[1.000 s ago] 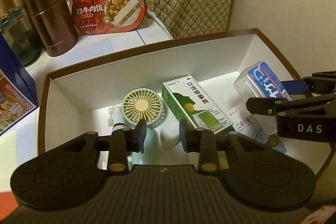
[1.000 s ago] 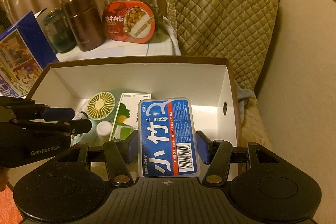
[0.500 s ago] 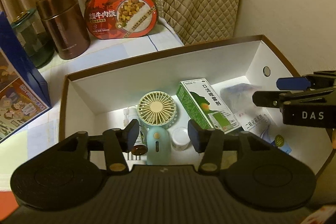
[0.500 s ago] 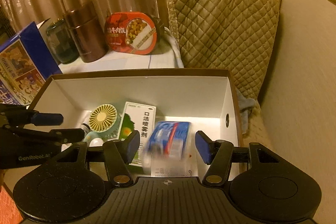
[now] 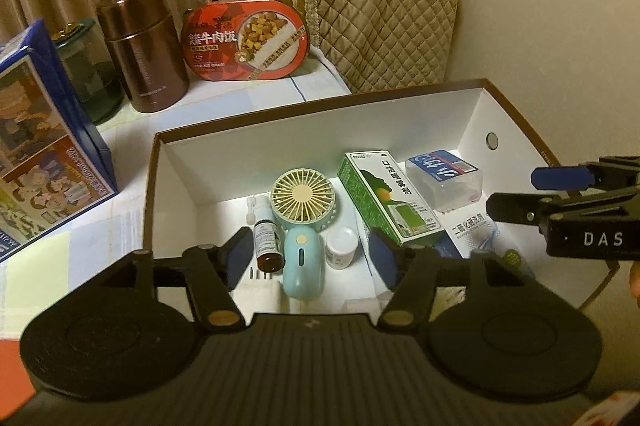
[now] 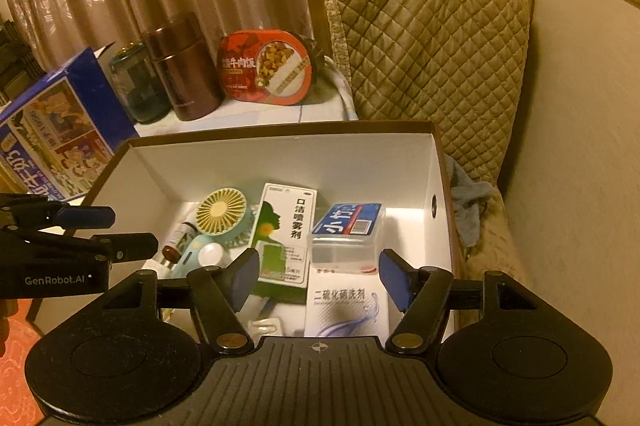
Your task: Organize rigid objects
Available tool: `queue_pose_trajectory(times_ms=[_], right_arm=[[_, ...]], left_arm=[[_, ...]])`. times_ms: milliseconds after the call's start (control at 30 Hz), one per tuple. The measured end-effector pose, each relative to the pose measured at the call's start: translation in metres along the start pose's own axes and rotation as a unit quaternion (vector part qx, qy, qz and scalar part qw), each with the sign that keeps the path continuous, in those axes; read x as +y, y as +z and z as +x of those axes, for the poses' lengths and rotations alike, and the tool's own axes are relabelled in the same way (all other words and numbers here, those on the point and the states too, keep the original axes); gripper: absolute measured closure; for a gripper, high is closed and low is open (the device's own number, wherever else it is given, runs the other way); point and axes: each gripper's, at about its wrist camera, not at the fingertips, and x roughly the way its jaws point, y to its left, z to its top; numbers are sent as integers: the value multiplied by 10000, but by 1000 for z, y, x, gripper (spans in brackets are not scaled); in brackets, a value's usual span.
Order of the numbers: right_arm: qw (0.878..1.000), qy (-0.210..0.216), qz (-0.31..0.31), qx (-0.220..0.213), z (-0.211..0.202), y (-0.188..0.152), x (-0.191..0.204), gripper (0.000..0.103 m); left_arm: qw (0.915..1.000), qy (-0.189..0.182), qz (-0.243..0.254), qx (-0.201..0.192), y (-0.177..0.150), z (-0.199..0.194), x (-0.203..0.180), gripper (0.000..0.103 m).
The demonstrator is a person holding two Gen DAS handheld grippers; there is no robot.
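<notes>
Both grippers: we hold the left gripper point(image 5: 310, 252) and right gripper point(image 6: 316, 272) over the box point(image 6: 280, 150), fingers spread, nothing between them.
Floss case: the clear floss case point(image 6: 348, 232) lies in the box at 12 o'clock from our right gripper, beside the green carton point(image 6: 286, 230).
Perch: it seems to rest partly on the white carton point(image 6: 346, 306); we judge a nudge could tip it.
Crowding: the fan point(image 5: 302, 204), dropper bottle point(image 5: 266, 240) and small jar point(image 5: 341, 247) sit close together; reaching in may knock them over.
Collision: our grippers are near each other; we could clash above the rim.
</notes>
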Motion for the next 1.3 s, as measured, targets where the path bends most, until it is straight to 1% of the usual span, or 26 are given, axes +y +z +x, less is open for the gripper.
queue_pose_trajectory(times_ms=[233, 367, 600, 700, 833, 933, 1100, 1300], right_arm=[[9999, 79, -15, -91, -19, -10, 9, 38], [9999, 39, -49, -118, -31, -17, 18, 38], [9998, 95, 22, -186, -54, -30, 40, 38], [9997, 118, 78, -211, -66, -37, 55, 38], [9997, 73, 134, -213, -81, -49, 78, 38], [9996, 54, 173, -237, -93, -59, 94, 38], [9991, 140, 290, -257, -113, -77, 118, 38], [9990, 248, 335, -170, -132, -100, 148, 38]], left_arm=[[9998, 97, -69, -148, -9, -26, 0, 36], [9995, 177, -86, -239, -18, -44, 0, 31], [9987, 263, -89, -420, -37, -79, 10, 30], [9983, 248, -82, -520, -52, -97, 17, 29], [9982, 175, -165, -542, -72, -121, 30, 29], [9980, 218, -234, -553, -86, -139, 38, 30], [9968, 224, -389, -660, -113, -173, 54, 30], [9966, 214, -480, -628, -145, -203, 69, 30]])
